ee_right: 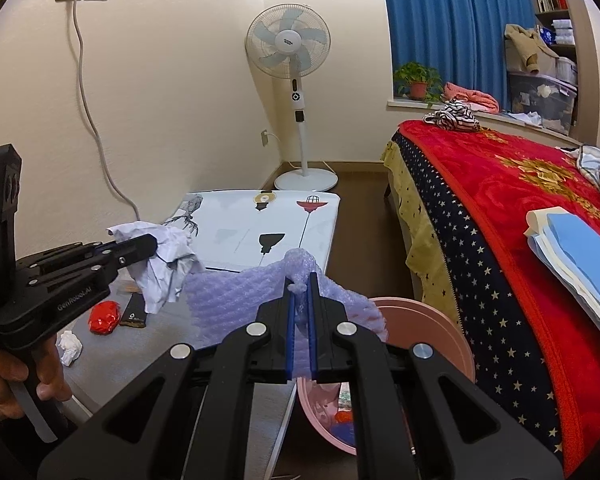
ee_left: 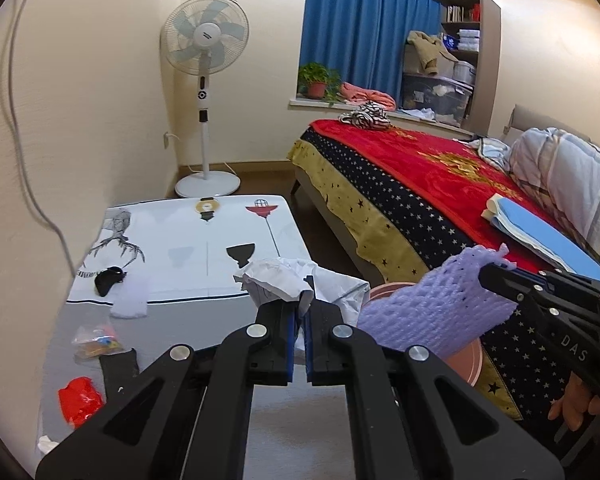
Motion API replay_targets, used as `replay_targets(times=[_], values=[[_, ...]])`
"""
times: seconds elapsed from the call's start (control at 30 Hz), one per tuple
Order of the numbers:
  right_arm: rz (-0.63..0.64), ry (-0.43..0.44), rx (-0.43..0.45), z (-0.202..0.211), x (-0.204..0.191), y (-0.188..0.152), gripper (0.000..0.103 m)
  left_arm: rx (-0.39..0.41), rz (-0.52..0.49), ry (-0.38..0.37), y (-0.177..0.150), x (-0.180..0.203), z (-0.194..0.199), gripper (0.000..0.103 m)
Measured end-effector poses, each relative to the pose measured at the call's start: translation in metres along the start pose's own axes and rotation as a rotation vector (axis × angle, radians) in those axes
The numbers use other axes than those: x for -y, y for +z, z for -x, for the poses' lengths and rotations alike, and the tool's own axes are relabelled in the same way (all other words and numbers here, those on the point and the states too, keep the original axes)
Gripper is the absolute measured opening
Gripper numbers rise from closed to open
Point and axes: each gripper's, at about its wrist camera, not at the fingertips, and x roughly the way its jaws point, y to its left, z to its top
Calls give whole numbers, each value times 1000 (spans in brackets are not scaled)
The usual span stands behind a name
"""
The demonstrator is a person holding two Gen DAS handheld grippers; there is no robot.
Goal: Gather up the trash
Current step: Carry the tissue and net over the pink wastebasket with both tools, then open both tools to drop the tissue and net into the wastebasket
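Left hand-held gripper (ee_left: 305, 304): pinching crumpled white paper (ee_left: 276, 276). Right hand-held gripper (ee_right: 301, 294): pinching purple foam netting (ee_right: 236, 296), pink bin (ee_right: 428, 320) just below-right, red wrapper (ee_right: 105, 317) far left.

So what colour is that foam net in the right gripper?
Pale purple foam net, clearest in the right wrist view.

A white pedestal fan (ee_right: 288, 46) stands in the corner of a cream-walled bedroom, its cord running to a low wall socket (ee_right: 264, 137) beside it. To its right a blue curtain (ee_right: 452, 20) hangs over a window ledge that holds a potted plant (ee_right: 417, 76), folded pink cloth (ee_right: 471, 96) and a striped garment (ee_right: 454, 115). A bed with a red and gold blanket (ee_right: 512, 184) fills the right side, a blue folder (ee_right: 580, 248) lying on it, and a low white table (ee_left: 188, 248) printed with black drawings sits near the fan.
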Motion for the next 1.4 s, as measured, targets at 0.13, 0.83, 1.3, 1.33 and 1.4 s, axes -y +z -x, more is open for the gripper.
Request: replay_targets(times=[0.13,0.83,1.3,1.33,1.4], values=[[-3,-13,-12,-4,7,-2,6,-13,2,-12,-1,4,-7,3],[-129,-310,-152,-39,102,-19,7,-150,-56,-210,-6,84,-108,4],[-226,-397,-201,-42,127,-22,63,-201,-76,-245,-9,102,-136,14],[-216,-413,-199,-41,126,-21,65,-201,-80,-245,-9,104,-138,16],[-199,-440,-188,-36,125,-19,66,-204,-88,-235,-8,107,-140,45]])
